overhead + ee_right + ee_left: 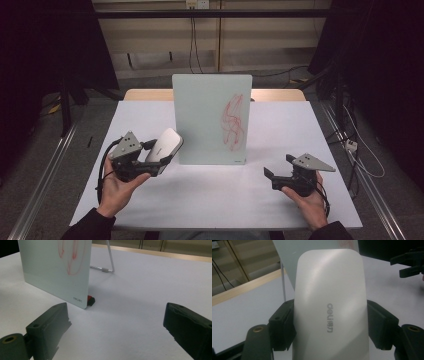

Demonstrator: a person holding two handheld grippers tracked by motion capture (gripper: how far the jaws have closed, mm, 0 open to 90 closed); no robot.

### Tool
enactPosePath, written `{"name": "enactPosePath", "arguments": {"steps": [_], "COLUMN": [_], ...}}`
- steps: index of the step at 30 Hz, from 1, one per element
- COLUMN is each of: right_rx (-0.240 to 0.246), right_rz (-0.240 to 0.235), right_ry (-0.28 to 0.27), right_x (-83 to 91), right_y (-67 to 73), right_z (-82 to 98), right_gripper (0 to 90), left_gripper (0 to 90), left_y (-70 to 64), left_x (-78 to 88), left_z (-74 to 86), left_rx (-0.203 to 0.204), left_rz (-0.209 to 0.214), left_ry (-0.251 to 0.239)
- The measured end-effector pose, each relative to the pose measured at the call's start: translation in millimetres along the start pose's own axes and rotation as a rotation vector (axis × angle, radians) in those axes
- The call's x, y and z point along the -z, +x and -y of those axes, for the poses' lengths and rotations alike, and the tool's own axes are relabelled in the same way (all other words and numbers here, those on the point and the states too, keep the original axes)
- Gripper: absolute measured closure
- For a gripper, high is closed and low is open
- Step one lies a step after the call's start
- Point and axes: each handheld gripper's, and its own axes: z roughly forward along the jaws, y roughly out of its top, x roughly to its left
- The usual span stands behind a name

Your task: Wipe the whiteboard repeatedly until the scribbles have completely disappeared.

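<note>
- Here we hold the eraser (329, 307), a smooth, pale, rounded slab with a soft sheen and grey lettering on its face, clamped at its sides between the two black jaws of the left gripper (161, 154). It is lifted off the table, just to the left of the whiteboard (200, 115) and near its lower left corner.
- We judge the step in hand to be carrying the eraser to the whiteboard's face; the red scribble (234, 122) sits on the right half of the whiteboard, untouched.
- Next, we think, we need to turn the eraser's wiping face flat toward the whiteboard, cross to the scribble and press gently, since the whiteboard stands upright on a thin wire stand (110, 262) behind it and could tip.
- The whiteboard is a glossy, pale greenish panel with rounded corners; a small red and black piece (90, 300) lies at its bottom corner.
- The right gripper (281, 169) rests to the right of the whiteboard, jaws wide apart and holding nothing.
- The table (300, 130) under the whiteboard is matte white.
</note>
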Motion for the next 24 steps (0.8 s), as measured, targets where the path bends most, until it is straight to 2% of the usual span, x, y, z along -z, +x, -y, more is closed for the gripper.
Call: {"name": "enactPosePath", "arguments": {"steps": [3, 11, 18, 24], "right_rx": [-0.003, 0.000, 0.000, 0.002], "right_rz": [0.004, -0.007, -0.010, -0.009], "right_ry": [0.000, -0.008, -0.006, -0.007], "right_x": [-0.9, 2.6, 4.4, 3.2], "right_y": [-0.7, 0.7, 0.0, 0.7], "right_z": [-0.1, 0.9, 1.5, 1.0], "right_gripper": [5.9, 5.9, 5.9, 5.9], "left_gripper": [31.0, 31.0, 31.0, 31.0], "left_y": [-1.8, -15.9, -25.3, -25.4], "left_x": [-3.6, -15.8, -26.4, -33.7], "left_z": [-2.9, -15.2, -20.8, -23.3], "left_rx": [0.004, -0.038, -0.081, -0.098], "left_rz": [0.026, 0.058, 0.062, 0.062], "left_ry": [-0.003, -0.001, 0.011, 0.018]}}
